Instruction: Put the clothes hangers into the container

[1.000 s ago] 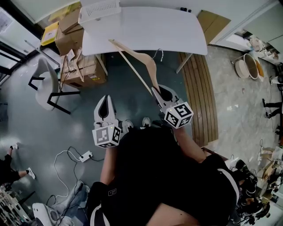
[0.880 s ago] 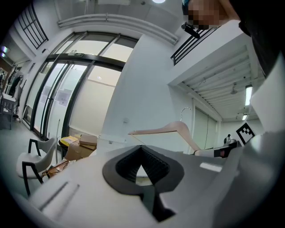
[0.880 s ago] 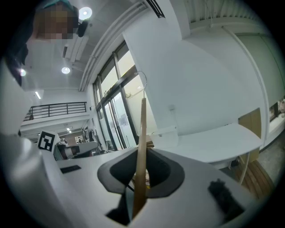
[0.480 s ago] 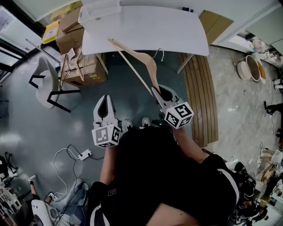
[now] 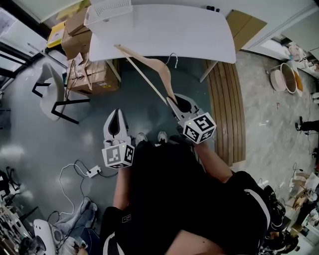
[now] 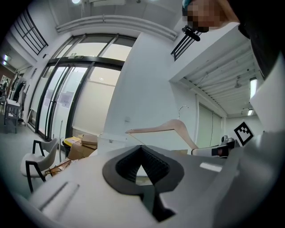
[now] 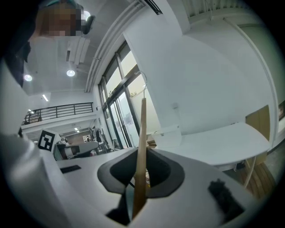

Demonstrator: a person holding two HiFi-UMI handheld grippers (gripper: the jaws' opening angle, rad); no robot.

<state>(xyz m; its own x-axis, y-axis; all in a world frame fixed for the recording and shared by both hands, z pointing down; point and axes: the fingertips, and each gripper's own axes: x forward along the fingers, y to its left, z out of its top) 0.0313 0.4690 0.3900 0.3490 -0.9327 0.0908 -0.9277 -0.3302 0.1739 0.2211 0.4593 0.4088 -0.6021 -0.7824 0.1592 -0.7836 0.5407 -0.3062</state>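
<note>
A light wooden clothes hanger (image 5: 158, 63) with a metal hook is held in the air in front of the white table (image 5: 189, 35). Its long end points up-left over the table's near edge. My right gripper (image 5: 173, 99) is shut on the hanger's lower end. In the right gripper view the hanger (image 7: 141, 151) stands edge-on between the pads. A white perforated container (image 5: 107, 9) sits on the table's far left corner. My left gripper (image 5: 117, 112) hangs lower left, shut and holding nothing. The hanger (image 6: 173, 128) shows beyond it in the left gripper view.
Cardboard boxes (image 5: 87, 74) are stacked under and beside the table's left end. A white chair (image 5: 50, 94) stands further left. A power strip with cable (image 5: 92, 173) lies on the floor. Wooden planks (image 5: 224, 109) lean at the right.
The hanger and the right gripper have shifted slightly left towards the table's left end. The left gripper has barely moved.
</note>
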